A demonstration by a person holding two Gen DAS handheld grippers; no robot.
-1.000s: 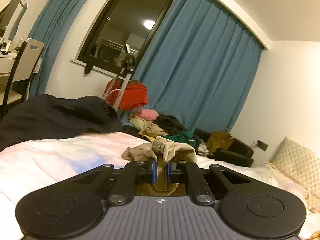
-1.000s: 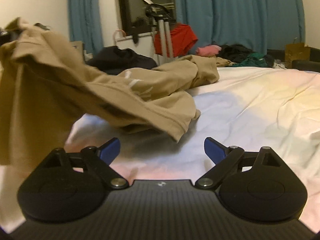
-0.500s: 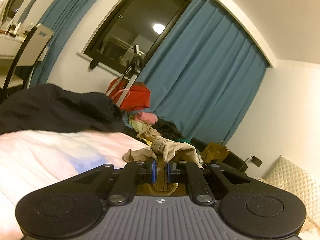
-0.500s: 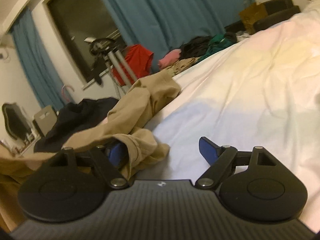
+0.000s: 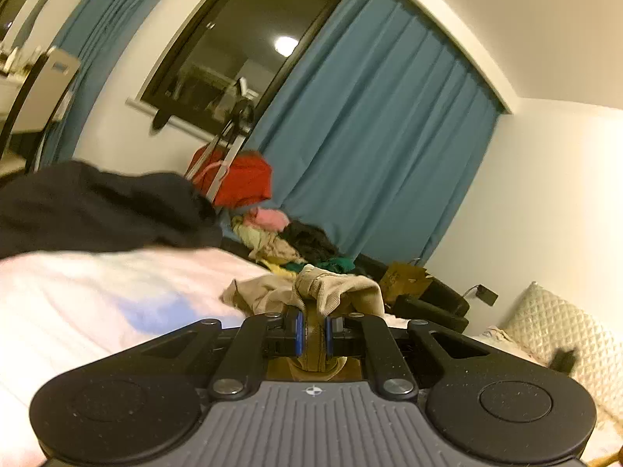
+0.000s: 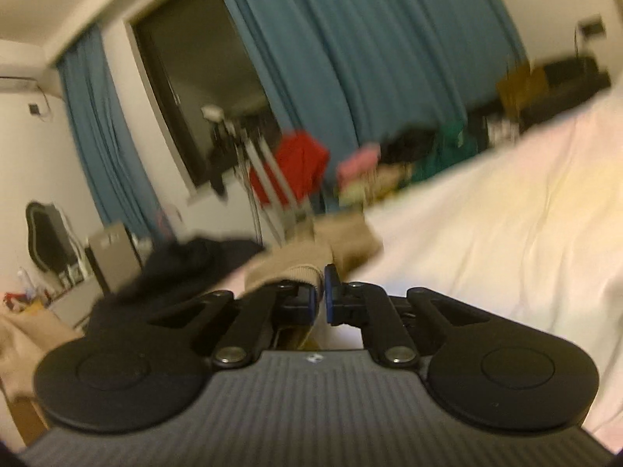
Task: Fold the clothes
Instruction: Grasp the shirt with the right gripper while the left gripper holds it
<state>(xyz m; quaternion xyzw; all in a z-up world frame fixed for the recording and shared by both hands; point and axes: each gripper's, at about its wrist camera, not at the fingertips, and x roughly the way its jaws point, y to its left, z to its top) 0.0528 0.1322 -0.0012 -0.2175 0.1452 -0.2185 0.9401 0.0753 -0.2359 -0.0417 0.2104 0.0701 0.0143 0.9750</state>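
In the left wrist view, your left gripper (image 5: 311, 330) is clenched on the beige garment (image 5: 311, 292), which lies bunched on the bed (image 5: 97, 303). In the blurred right wrist view, your right gripper (image 6: 319, 299) pinches the same garment's ribbed edge (image 6: 300, 272) above the bed.

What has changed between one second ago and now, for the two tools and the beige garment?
The right tool, open a second ago, moved onto an edge of the beige garment and closed on it. Both views tilted upward as the tools rose. Unchanged: the left tool stays shut on the garment; the black clothes lie on the bed.
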